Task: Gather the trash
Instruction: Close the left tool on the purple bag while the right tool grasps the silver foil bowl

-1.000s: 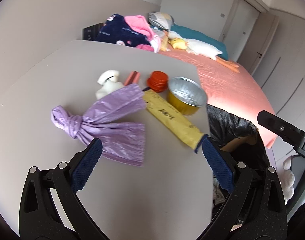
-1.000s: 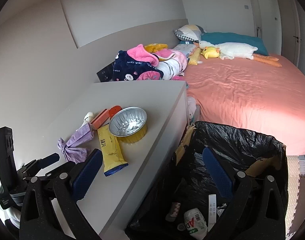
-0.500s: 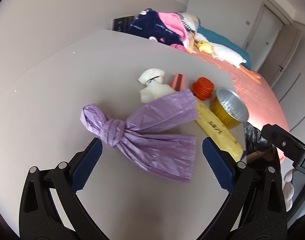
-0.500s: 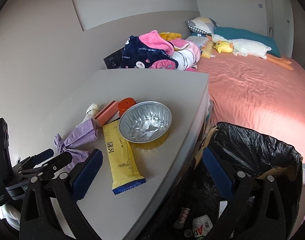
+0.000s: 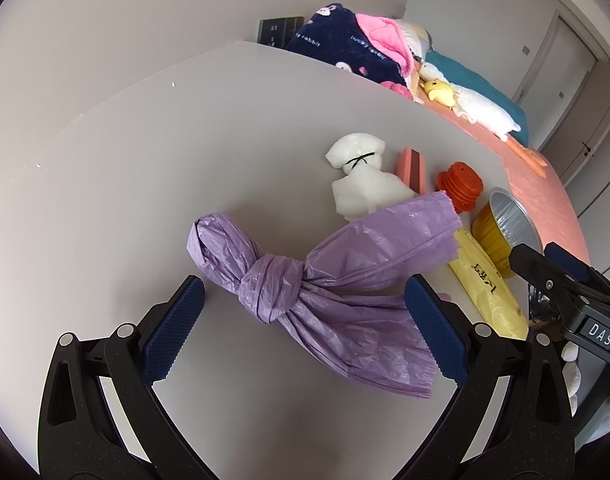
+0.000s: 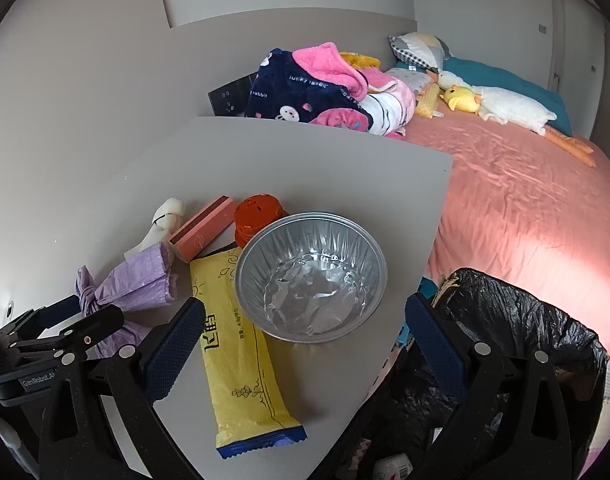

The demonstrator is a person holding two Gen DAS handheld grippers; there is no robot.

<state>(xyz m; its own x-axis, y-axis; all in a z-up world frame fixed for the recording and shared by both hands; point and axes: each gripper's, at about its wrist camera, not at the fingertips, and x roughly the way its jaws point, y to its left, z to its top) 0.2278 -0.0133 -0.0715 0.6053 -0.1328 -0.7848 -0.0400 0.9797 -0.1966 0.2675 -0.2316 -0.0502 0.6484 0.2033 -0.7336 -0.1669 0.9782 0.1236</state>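
Note:
A knotted purple plastic bag (image 5: pixel 305 292) lies on the grey table (image 5: pixel 105 168). My left gripper (image 5: pixel 303 312) is open, and the knot sits between its fingers without touching them. Behind the bag are a tied white foam wad (image 5: pixel 361 188), a pink box (image 5: pixel 413 164), an orange lid (image 5: pixel 459 182), a foil bowl (image 5: pixel 505 224) and a yellow snack wrapper (image 5: pixel 485 284). My right gripper (image 6: pixel 303 320) is open over the table's corner, just in front of the foil bowl (image 6: pixel 311 276) and beside the yellow wrapper (image 6: pixel 241 356).
A bin lined with a black bag (image 6: pixel 517 320) stands below the table's right corner, with some trash inside. A bed with a pink sheet (image 6: pixel 525 208), a pile of blankets (image 6: pixel 317 88) and plush toys lies beyond. A wall runs along the table's left side.
My left gripper has moved in low over the table, so the purple bag now lies between its fingers. My right gripper has swung left from above the bin toward the foil bowl.

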